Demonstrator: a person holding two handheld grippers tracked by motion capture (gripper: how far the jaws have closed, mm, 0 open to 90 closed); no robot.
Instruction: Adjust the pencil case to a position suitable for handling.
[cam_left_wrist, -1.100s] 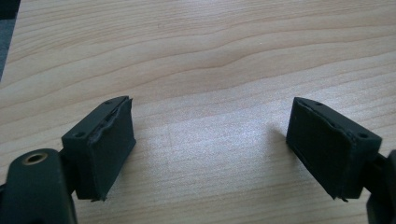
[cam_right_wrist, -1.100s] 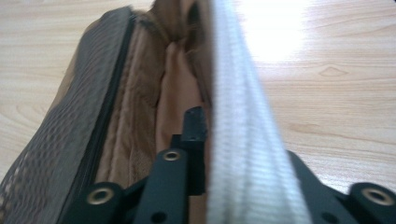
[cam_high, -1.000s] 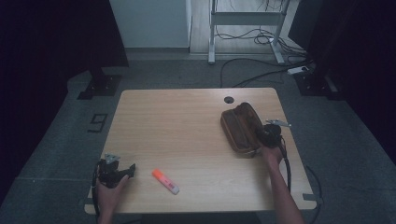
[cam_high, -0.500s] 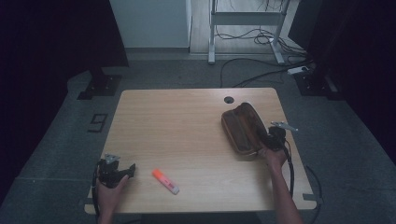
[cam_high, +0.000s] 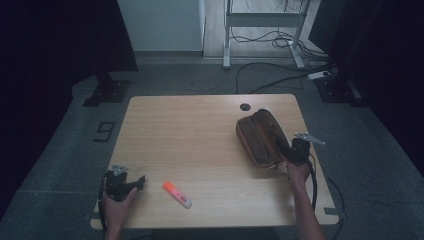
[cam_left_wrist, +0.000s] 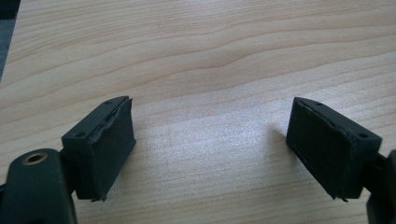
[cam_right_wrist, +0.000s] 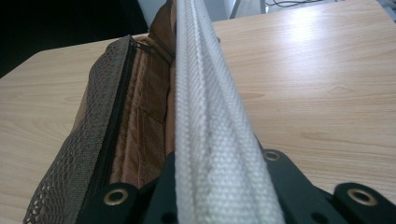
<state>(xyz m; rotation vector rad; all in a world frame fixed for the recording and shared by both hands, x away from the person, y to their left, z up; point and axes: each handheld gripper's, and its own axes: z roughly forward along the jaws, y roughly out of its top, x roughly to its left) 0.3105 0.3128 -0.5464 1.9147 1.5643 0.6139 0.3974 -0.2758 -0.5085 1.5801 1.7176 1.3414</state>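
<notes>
high view: the right gripper (cam_high: 291, 152) is clamped on the near edge of the brown pouch (cam_high: 261, 137) at the table's (cam_high: 200, 130) right side; the left gripper (cam_high: 131, 182) hangs wide apart, holding nothing, beside an orange marker (cam_high: 177, 194).

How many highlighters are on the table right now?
1. The orange highlighter lies on the table near the front edge, just right of the left gripper. The open brown pouch could hide more inside.
</notes>
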